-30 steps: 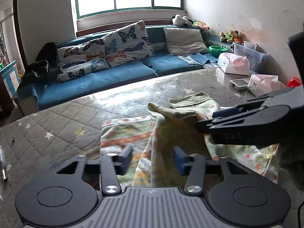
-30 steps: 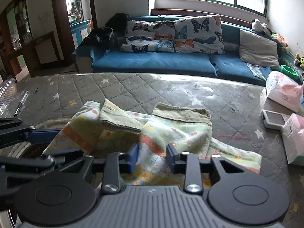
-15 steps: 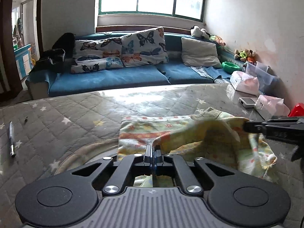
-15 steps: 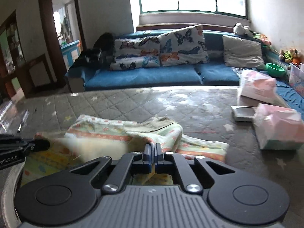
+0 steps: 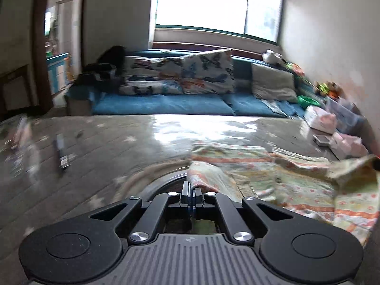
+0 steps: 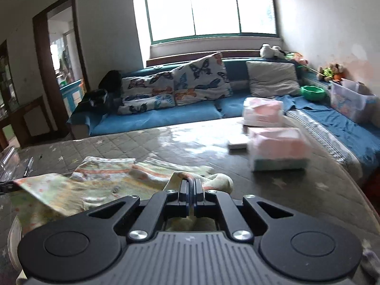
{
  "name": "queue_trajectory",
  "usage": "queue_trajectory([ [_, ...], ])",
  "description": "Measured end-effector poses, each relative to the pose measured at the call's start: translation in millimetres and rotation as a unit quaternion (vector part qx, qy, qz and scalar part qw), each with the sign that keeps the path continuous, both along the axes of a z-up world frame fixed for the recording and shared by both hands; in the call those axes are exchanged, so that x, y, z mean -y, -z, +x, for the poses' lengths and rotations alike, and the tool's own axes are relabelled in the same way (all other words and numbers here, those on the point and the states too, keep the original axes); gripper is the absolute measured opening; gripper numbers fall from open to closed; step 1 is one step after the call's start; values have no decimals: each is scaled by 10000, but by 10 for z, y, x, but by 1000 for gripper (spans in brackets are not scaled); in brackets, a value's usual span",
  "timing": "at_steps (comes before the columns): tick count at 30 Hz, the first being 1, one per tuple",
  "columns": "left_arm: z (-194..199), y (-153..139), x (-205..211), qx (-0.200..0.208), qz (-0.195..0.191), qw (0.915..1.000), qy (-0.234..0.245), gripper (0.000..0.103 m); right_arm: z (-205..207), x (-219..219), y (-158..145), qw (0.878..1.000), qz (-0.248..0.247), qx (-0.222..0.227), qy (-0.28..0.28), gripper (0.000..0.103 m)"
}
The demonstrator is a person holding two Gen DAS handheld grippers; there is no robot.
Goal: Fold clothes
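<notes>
Both hand-held grippers clamp the patterned garment and spread it over the quilted surface.

The left hand-held gripper, low centre of its view, has its jaws pressed together on a fold of the garment, which trails off to the right. The right hand-held gripper is likewise clamped on a cuff-like end, cloth running left. The step looks like the opening-out before a fold. Next, lay the cloth flat on the surface, clear of the pink packs, keeping tension even.

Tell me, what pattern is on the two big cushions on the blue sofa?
Butterflies on white cushions; clearest in the right wrist view.
</notes>
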State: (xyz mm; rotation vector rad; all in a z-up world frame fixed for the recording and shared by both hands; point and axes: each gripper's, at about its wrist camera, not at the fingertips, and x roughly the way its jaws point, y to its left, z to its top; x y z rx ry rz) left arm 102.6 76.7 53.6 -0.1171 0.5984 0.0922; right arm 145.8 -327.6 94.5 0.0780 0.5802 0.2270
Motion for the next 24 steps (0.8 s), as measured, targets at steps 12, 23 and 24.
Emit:
queue_trajectory([
  [12,-1105,51,-431,-8,-564,9949,-839,1,-575,552,325,9968,273,-406,630,3],
  [23,-1336,283,-452,-550,-689,9921,-895,17,-784,630,619,9929,-224,-950,679,42],
  [24,-1341,283,-437,-550,-649,9924,-890,20,-795,604,601,9934,-333,-902,629,47],
])
